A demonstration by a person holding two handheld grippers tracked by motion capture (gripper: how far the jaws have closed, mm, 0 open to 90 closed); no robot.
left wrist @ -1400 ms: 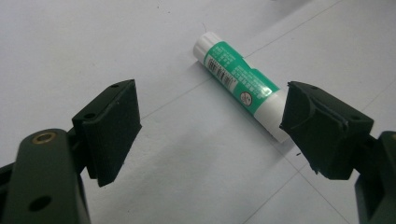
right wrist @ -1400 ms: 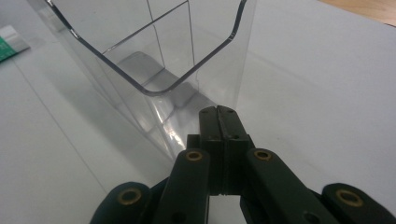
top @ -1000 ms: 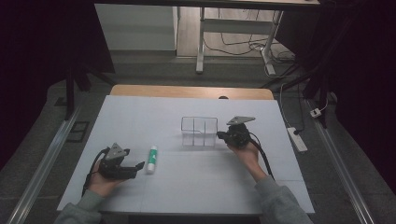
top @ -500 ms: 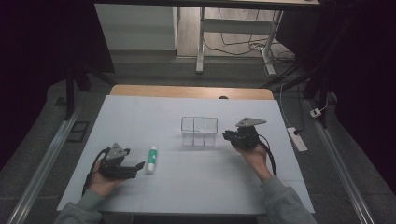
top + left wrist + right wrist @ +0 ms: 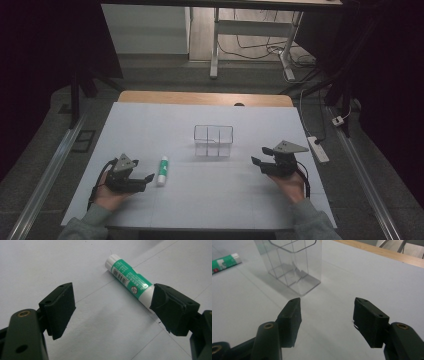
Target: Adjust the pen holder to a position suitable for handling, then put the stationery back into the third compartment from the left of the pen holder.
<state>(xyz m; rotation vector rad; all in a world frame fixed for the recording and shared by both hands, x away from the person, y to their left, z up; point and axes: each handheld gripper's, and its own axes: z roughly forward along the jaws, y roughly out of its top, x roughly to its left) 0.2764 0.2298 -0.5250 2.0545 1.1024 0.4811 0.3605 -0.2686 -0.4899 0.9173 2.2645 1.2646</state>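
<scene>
— What has been moved since a second ago?

— Only the right hand-held gripper (image 5: 259, 163) has been drawn back from the clear divided box (image 5: 213, 140); its jaws are spread, nothing held.

— And the left hand-held gripper (image 5: 147, 178)?

— Unmoved on the bench (image 5: 150, 120), jaws spread, with the glue stick (image 5: 162, 170) lying just beside one jaw, ungrasped. Nothing appears placed in the box; pick-up is judged still ahead.
</scene>
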